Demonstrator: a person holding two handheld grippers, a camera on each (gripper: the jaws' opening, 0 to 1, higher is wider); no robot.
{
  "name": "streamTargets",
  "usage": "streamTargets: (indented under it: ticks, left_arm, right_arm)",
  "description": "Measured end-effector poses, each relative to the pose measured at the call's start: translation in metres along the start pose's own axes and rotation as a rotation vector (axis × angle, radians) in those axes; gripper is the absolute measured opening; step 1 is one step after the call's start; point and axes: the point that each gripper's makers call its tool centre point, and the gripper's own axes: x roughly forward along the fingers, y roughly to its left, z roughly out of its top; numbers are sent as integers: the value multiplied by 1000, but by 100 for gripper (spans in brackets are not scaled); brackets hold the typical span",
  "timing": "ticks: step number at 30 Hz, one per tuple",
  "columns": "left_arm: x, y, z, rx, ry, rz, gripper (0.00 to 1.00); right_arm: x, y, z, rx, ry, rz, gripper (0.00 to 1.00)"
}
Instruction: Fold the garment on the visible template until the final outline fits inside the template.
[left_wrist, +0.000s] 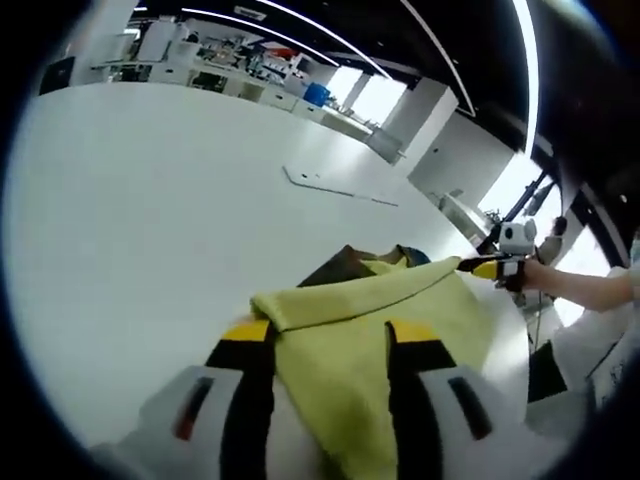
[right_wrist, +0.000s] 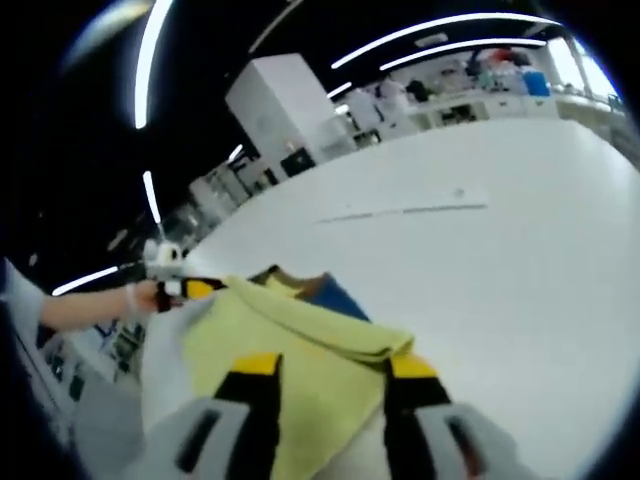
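A yellow-green garment with brown and blue parts at its far end lies bunched on the white table. My left gripper is shut on a folded edge of it, and the cloth fills the gap between the yellow-tipped jaws. From the right comes my right gripper, pinching the far corner of that same edge. In the right gripper view, my right gripper holds the garment, and my left gripper grips its other corner. The thin template outline lies farther off on the table, also seen as the template line.
A person's forearm reaches in behind the right gripper. Benches, cabinets and a blue box stand beyond the table's far edge. White pillars and cabinets line the room's back.
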Motion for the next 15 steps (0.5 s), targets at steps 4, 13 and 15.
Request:
streamTargets:
  ticks: [4, 13, 15]
  left_arm:
    - [2, -2, 4, -2, -11, -16, 41]
    - [8, 0, 14, -16, -39, -21, 42]
    - [9, 0, 15, -14, -44, -15, 42]
  right_arm:
    - [4, 0, 3, 0, -6, 4, 36]
    - [8, -4, 7, 2, -18, -7, 36]
    - [9, -6, 9, 8, -23, -11, 35]
